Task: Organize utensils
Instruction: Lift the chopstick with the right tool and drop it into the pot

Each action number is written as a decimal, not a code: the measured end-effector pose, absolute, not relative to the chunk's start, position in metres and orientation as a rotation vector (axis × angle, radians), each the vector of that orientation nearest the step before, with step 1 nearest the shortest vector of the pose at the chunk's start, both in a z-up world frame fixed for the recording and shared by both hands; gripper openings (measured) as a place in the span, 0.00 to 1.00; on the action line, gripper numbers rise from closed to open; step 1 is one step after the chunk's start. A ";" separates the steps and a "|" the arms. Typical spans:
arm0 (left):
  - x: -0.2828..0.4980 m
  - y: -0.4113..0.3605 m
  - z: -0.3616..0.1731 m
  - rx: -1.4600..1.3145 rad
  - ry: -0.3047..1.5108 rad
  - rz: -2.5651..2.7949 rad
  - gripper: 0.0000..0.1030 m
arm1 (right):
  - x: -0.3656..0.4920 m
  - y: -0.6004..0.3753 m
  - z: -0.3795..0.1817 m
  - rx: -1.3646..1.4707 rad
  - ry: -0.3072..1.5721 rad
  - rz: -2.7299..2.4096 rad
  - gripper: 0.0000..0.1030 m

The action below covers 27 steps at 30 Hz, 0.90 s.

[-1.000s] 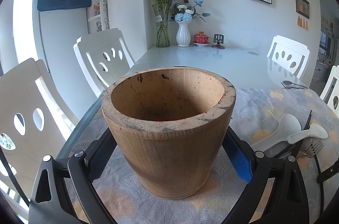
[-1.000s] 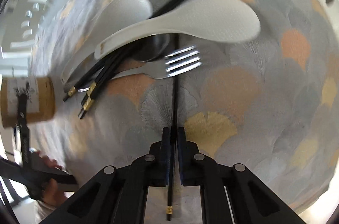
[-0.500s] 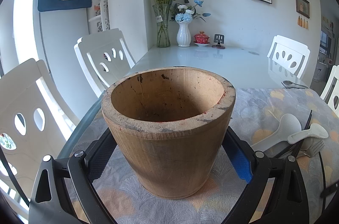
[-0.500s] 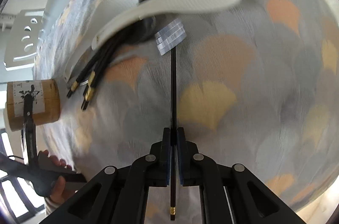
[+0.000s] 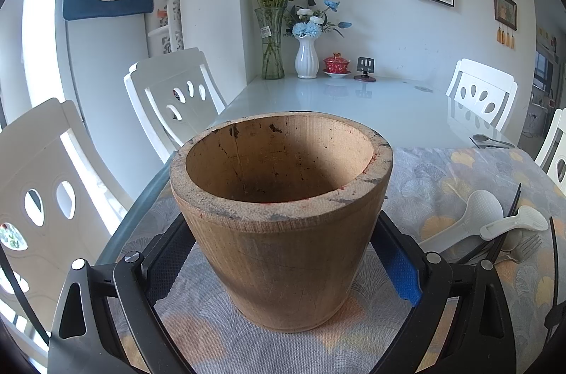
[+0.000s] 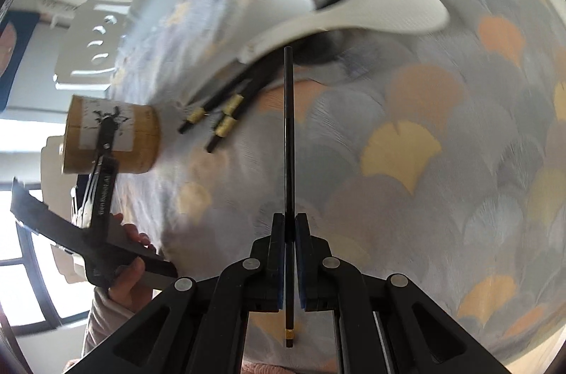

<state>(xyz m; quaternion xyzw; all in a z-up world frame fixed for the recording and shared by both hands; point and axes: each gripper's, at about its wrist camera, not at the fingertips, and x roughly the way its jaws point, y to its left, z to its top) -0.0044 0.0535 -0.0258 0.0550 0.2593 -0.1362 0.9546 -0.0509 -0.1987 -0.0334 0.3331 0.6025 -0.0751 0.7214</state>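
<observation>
My left gripper [image 5: 283,253] is shut on a wooden cup [image 5: 283,215], which stands upright and empty on the patterned cloth [image 5: 442,176]. From the right wrist view, that cup [image 6: 109,133] lies at the left, with a hand behind the left gripper. My right gripper [image 6: 290,225] is shut on one black chopstick [image 6: 289,140], held above the cloth and pointing at the utensil pile. The pile holds two white spoons [image 6: 371,11], more black chopsticks [image 6: 230,105] with gold bands, and a fork [image 5: 527,248].
A metal spoon [image 5: 490,140] lies at the cloth's far edge. Two vases [image 5: 306,56], a red lidded cup [image 5: 336,63] and a small stand sit at the table's far end. White chairs [image 5: 173,94] line the left and right sides of the glass table.
My right gripper has lifted the black chopstick out of the pile and drawn back toward the cup side; the fork is now blurred. The left gripper and cup have not moved.
</observation>
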 end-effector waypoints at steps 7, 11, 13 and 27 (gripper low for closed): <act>-0.004 0.054 -0.026 0.110 0.527 -0.278 0.94 | -0.020 -0.170 -0.027 0.625 1.310 -0.056 0.05; -0.004 0.054 -0.025 0.111 0.525 -0.277 0.94 | -0.005 -0.155 -0.010 0.552 1.272 0.017 0.05; -0.004 0.054 -0.025 0.108 0.525 -0.279 0.94 | -0.002 -0.152 0.000 0.529 1.237 0.043 0.05; -0.004 0.053 -0.024 0.106 0.530 -0.281 0.94 | 0.021 -0.128 0.053 0.391 1.081 0.103 0.05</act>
